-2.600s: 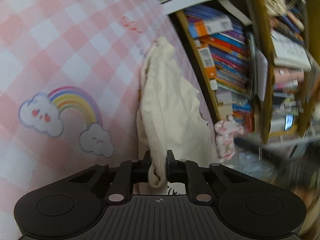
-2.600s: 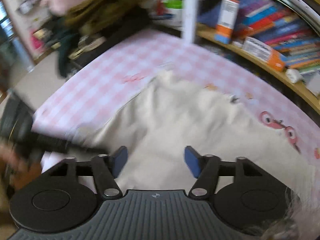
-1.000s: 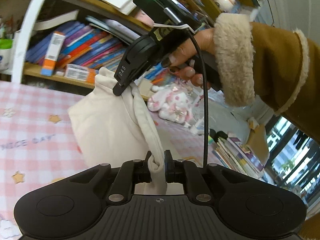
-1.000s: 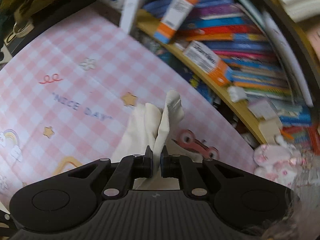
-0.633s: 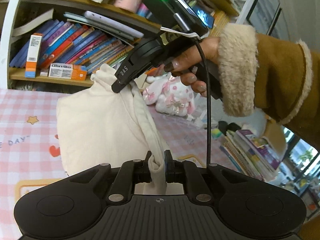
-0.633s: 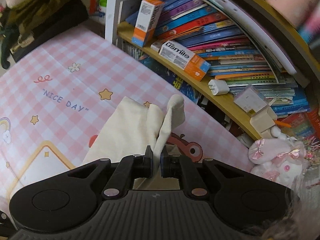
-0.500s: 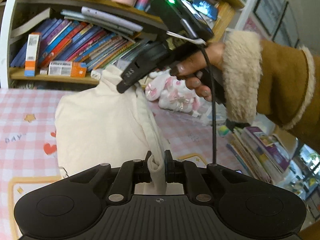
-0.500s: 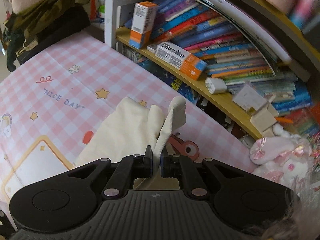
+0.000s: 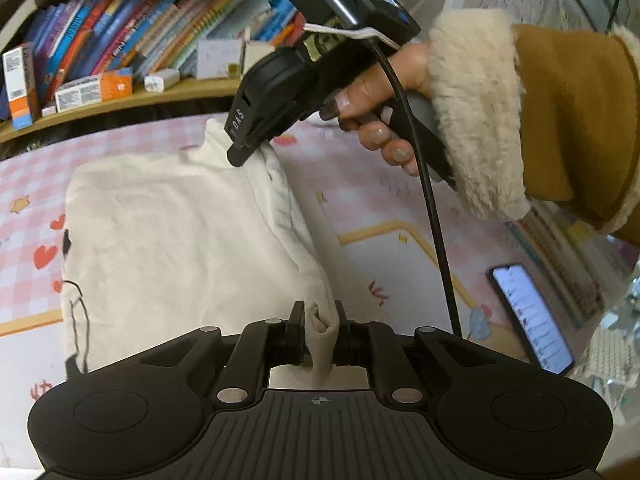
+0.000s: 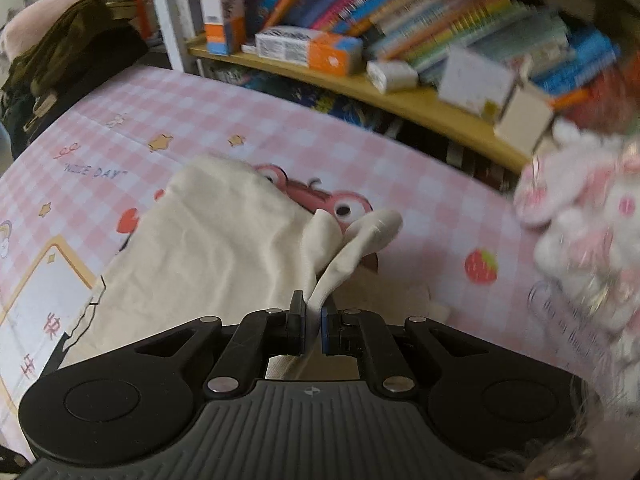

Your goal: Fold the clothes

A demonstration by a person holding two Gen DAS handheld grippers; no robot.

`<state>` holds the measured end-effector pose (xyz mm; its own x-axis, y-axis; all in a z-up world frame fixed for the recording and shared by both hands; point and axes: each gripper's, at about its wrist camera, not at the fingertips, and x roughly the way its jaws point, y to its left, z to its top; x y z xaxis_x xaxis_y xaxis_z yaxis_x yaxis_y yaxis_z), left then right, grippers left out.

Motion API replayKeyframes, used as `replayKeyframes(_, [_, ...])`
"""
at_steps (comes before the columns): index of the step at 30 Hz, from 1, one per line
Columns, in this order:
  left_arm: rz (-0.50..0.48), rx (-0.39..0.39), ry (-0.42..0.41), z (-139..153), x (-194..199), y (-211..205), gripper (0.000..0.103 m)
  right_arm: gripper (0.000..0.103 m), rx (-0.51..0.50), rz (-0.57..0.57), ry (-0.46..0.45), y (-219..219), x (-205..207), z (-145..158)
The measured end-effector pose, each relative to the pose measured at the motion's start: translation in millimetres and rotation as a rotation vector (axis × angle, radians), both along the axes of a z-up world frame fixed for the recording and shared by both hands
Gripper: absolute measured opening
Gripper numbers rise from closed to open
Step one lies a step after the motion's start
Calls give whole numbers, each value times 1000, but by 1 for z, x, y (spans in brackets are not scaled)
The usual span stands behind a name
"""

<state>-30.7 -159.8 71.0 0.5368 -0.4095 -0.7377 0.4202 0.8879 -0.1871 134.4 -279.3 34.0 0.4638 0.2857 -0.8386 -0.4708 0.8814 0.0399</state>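
While the cream garment (image 9: 168, 240) is spread over the pink checked mat (image 9: 380, 184), one bunched corner of it is clamped between the closed fingers of the left gripper (image 9: 319, 330), the fold of cloth being seen to stand up between the jaws and hang down behind them. From the left edge of the left wrist view, a wooden shelf (image 9: 100, 106) packed with books (image 9: 120, 36) and small boxes is seen behind the mat, then the flat body of the garment with a dark line print near its left hem. Further right, the far corner of the same edge is pinched by the right gripper (image 9: 240, 152), which is held in a hand (image 9: 372, 96) emerging from a fleece-cuffed brown sleeve (image 9: 560, 120); a black cable (image 9: 432, 220) is seen hanging from that tool. A lit phone (image 9: 532, 316) is lying on the mat at the far right. In the right wrist view, the right gripper (image 10: 313, 326) is shown clenched on a cream fold that fans upward beyond the pads, with a blurred pink and white plush toy (image 10: 580, 216) at the right.
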Motion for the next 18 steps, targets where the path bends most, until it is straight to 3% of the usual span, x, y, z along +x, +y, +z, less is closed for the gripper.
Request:
replayKeyframes(2, [-10, 22, 12, -6, -1, -8, 12, 7, 24, -24, 14, -8, 0, -7])
replayKeyframes(5, [-15, 26, 37, -9, -8, -11, 25, 9, 37, -62, 35, -20, 0, -16])
replayKeyframes(6, [7, 16, 37, -9, -11, -3, 28, 12, 27, -87, 37, -24, 0, -20])
replayKeyframes(8, [52, -5, 36, -8, -17, 14, 30, 34, 1, -153, 32, -34, -1, -27])
replayKeyframes(12, [142, -46, 35, -7, -30, 48, 30, 33, 45, -214, 67, -55, -13, -32])
replayKeyframes(18, [276, -107, 33, -6, -49, 98, 28, 36, 220, -212, 100, -68, -80, -13])
